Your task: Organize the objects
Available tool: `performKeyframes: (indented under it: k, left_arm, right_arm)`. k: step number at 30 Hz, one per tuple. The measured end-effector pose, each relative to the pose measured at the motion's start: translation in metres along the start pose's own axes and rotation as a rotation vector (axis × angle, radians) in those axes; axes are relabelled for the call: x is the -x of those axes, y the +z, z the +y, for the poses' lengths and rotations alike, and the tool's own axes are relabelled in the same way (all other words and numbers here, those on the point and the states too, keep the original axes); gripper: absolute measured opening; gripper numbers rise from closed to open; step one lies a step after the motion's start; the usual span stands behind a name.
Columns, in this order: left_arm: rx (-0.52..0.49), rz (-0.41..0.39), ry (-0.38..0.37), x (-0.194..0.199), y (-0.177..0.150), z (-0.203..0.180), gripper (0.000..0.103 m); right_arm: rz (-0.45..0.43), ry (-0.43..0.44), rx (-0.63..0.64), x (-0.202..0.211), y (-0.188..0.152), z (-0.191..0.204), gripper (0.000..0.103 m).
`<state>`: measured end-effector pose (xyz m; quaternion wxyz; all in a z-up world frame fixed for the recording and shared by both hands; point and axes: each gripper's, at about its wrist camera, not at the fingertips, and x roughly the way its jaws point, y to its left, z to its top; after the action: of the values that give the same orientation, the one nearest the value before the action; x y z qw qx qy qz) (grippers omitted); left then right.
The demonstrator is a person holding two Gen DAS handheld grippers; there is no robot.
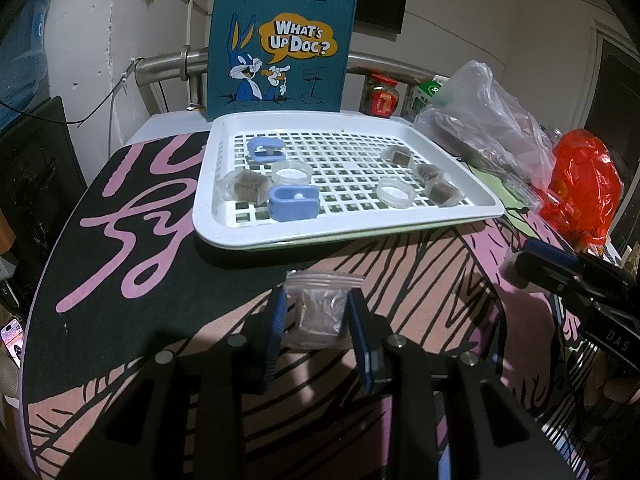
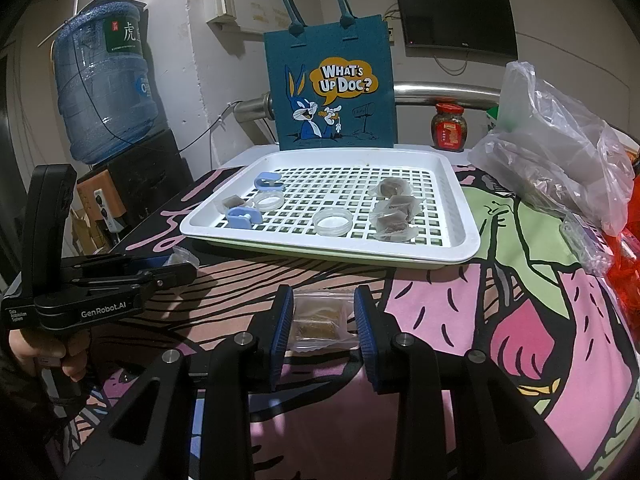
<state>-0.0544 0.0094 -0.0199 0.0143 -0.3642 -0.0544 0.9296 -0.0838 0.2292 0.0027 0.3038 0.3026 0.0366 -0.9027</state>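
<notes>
A white slotted tray [image 1: 472, 204] [image 2: 460, 248] holds two blue clips [image 1: 292, 202] [image 2: 244, 216], two clear round lids [image 1: 394, 192] [image 2: 332, 220] and several wrapped brown cubes [image 1: 246, 186] [image 2: 394, 220]. My left gripper [image 1: 316, 316] is open around a small clear zip bag [image 1: 320, 308] with brown contents, lying on the mat in front of the tray. My right gripper [image 2: 322, 322] is open around another clear packet [image 2: 320, 326] with a brown block. In the right wrist view the left gripper [image 2: 176, 272] shows at the left.
A teal Bugs Bunny tote bag [image 1: 276, 44] [image 2: 332, 92] stands behind the tray. Clear plastic bags [image 1: 488, 120] [image 2: 560, 152], a red bag [image 1: 580, 184] and a red-lidded jar [image 2: 449, 126] are at the right. A water bottle [image 2: 104, 92] stands at the left.
</notes>
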Motion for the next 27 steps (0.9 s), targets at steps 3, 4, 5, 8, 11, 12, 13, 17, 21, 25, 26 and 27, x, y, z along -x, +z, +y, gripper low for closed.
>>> performKeyframes:
  k: [3, 4, 5, 8, 11, 12, 13, 17, 21, 25, 26, 27]
  left_arm:
    - [0.0, 0.0, 0.0, -0.0002, 0.0, 0.0002, 0.03]
    - [0.001, 0.001, 0.0, -0.0002, -0.0001, 0.0002, 0.03]
    - [0.001, 0.002, 0.0, -0.0004, -0.0004, 0.0003, 0.03]
    - [0.004, 0.004, 0.0, -0.0012, -0.0017, 0.0001, 0.03]
    - [0.003, 0.003, 0.0, -0.0015, -0.0009, 0.0007, 0.03]
    - [0.003, 0.003, 0.0, -0.0014, -0.0015, 0.0003, 0.03]
    - [0.003, 0.004, 0.0, -0.0016, -0.0008, 0.0008, 0.03]
    - [0.004, 0.004, -0.001, -0.0016, -0.0012, 0.0006, 0.03]
    - [0.003, 0.004, -0.001, -0.0016, -0.0006, 0.001, 0.03]
    - [0.004, 0.005, -0.001, -0.0017, -0.0002, 0.0011, 0.03]
    - [0.004, 0.006, -0.002, -0.0017, -0.0008, 0.001, 0.03]
    - [0.006, 0.007, -0.002, -0.0024, -0.0014, 0.0011, 0.03]
  right_arm:
    - [0.001, 0.001, 0.0, 0.0, 0.0001, 0.0, 0.031]
    - [0.0, 0.0, -0.001, 0.0, 0.0001, -0.0001, 0.031]
    - [0.0, 0.001, -0.001, 0.0001, 0.0001, -0.0001, 0.031]
    - [0.0, 0.0, 0.0, 0.0, 0.0002, -0.0004, 0.031]
    - [0.0, 0.001, 0.0, 0.0005, -0.0002, 0.0013, 0.031]
    - [0.0, 0.001, 0.0, 0.0005, -0.0002, 0.0013, 0.031]
    - [-0.001, 0.002, -0.001, 0.0006, -0.0003, 0.0018, 0.031]
    - [0.0, 0.001, -0.001, 0.0005, -0.0002, 0.002, 0.031]
    - [0.0, 0.003, -0.001, 0.0005, -0.0002, 0.0024, 0.031]
    - [0.001, 0.003, -0.002, 0.0003, 0.0, 0.0009, 0.031]
    - [0.001, 0.003, -0.002, 0.0003, -0.0001, 0.0016, 0.031]
    - [0.001, 0.004, -0.003, 0.0003, -0.0003, 0.0029, 0.031]
